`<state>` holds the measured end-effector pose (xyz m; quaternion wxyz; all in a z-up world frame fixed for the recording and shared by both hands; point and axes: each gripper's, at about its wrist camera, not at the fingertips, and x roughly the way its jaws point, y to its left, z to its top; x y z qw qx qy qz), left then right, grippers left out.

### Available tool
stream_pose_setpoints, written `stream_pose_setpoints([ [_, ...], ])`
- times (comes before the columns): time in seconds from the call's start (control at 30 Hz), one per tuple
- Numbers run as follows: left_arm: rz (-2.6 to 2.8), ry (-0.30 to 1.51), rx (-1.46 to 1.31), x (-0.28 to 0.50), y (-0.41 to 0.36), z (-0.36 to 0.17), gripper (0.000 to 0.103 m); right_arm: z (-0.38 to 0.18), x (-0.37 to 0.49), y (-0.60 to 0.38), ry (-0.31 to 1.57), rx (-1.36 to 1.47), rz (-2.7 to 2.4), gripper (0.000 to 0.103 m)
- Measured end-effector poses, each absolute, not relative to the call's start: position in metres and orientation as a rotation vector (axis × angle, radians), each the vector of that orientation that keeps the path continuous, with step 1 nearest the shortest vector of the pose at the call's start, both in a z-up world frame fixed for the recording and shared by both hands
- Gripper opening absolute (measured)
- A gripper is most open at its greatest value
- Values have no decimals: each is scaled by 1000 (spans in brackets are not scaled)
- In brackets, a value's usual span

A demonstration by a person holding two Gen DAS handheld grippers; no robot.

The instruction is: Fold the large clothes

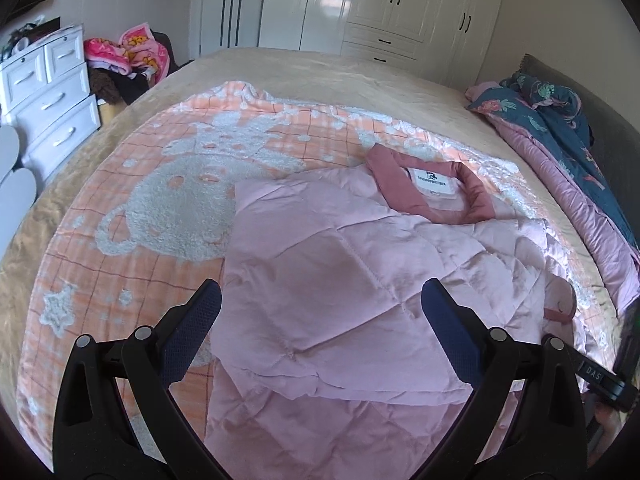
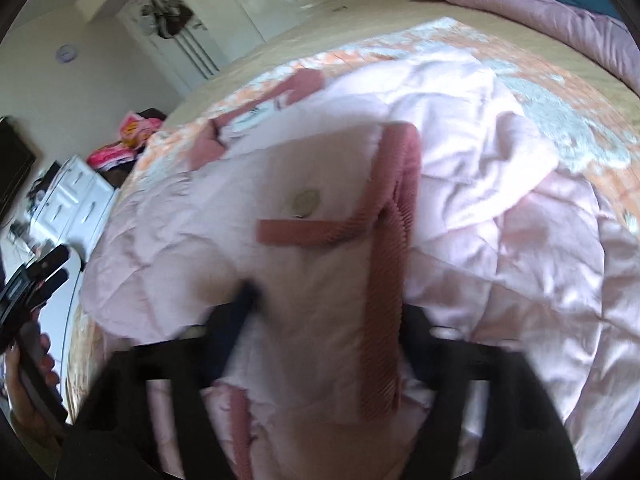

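A pale pink quilted jacket (image 1: pixel 352 280) with a dusty-rose collar (image 1: pixel 404 184) lies on an orange and white blanket (image 1: pixel 160 200) on the bed. Its left part is folded over the body. My left gripper (image 1: pixel 320 316) is open and empty, hovering above the folded part. In the right wrist view, my right gripper (image 2: pixel 324 312) is shut on the jacket's sleeve (image 2: pixel 320 240) near its ribbed rose cuff (image 2: pixel 392 216), holding it up over the jacket (image 2: pixel 520 240). The picture is blurred and the sleeve hides the right finger.
A white drawer chest (image 1: pixel 48 92) and a pile of pink clothes (image 1: pixel 132 52) stand left of the bed. A dark floral quilt (image 1: pixel 560 128) lies along the bed's right side. White wardrobes (image 1: pixel 384 4) line the far wall. The left gripper shows in the right wrist view (image 2: pixel 32 284).
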<state>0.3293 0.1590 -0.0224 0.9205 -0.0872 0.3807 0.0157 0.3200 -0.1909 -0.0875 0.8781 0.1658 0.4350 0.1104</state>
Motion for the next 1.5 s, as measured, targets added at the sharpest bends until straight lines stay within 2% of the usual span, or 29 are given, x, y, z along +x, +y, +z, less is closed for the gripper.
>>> stream_pose_setpoints([
  [0.1,28,781,-189,329,160,-23,94,-60,315,-184,824,254,265,18],
  [0.23,28,782,-187,330,159,-24,94,-8,317,-172,683,114,327,17],
  [0.37,23,781,-192,333,158,-25,94,20,336,-167,637,23,331,17],
  [1.13,-64,828,-113,350,125,-50,92,-34,380,-171,783,0,229,19],
  [1.23,-72,861,-105,353,122,-60,90,-37,381,-171,793,-4,213,23],
  [1.33,-78,881,-107,355,123,-68,90,-38,381,-171,802,-15,197,34],
  [1.4,-83,889,-113,357,125,-71,90,-37,379,-173,802,-11,192,48],
  [1.5,-84,904,-122,359,127,-76,90,-32,373,-177,779,-13,165,60],
])
